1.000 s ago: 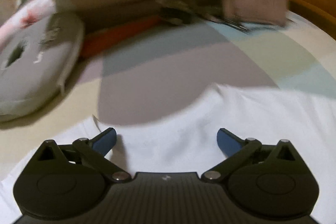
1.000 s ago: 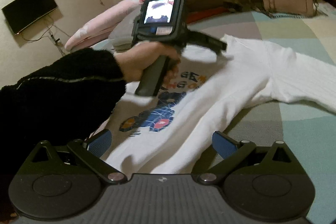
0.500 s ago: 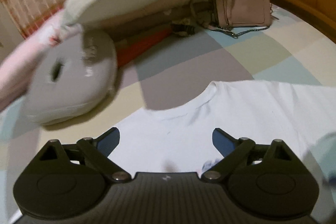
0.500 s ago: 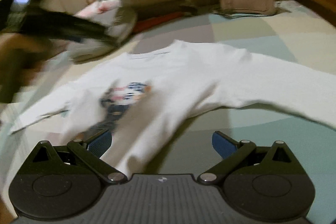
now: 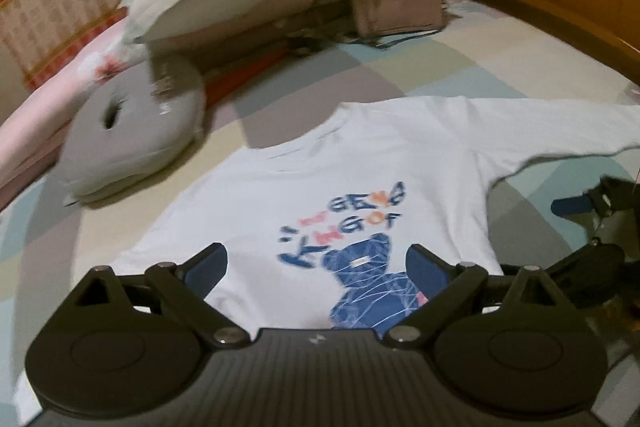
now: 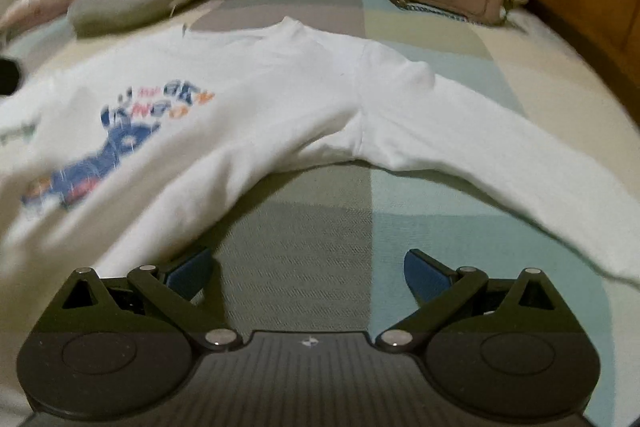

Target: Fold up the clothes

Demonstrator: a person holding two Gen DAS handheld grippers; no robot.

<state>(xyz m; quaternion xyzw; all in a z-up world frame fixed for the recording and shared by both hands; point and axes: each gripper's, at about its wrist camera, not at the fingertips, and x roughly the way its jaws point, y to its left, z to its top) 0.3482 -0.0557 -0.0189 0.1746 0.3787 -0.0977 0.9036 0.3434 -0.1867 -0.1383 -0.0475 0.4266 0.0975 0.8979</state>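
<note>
White sweatshirt (image 5: 360,163) spread face-up on checked bedspread (image 5: 460,67); neither gripper holds it.

Left gripper (image 5: 316,267) hangs over the printed chest, jaws wide and empty, having closed only slightly. Right gripper (image 6: 308,267) stands wide open over bare bedspread between body and outstretched sleeve (image 6: 500,155), nothing between the pads. Handbag (image 5: 396,3) and grey cushion (image 5: 132,139) lie beyond the collar, apparently clear of the garment; frames are blurred.

Left black two-finger gripper (image 5: 316,267): blue-padded fingers (image 5: 206,269) spread wide, nothing between them, angled downward. Right black two-finger gripper (image 6: 308,267): fingers (image 6: 426,273) likewise apart, empty, angled downward; partly visible at 3 o'clock in the left view.
</note>
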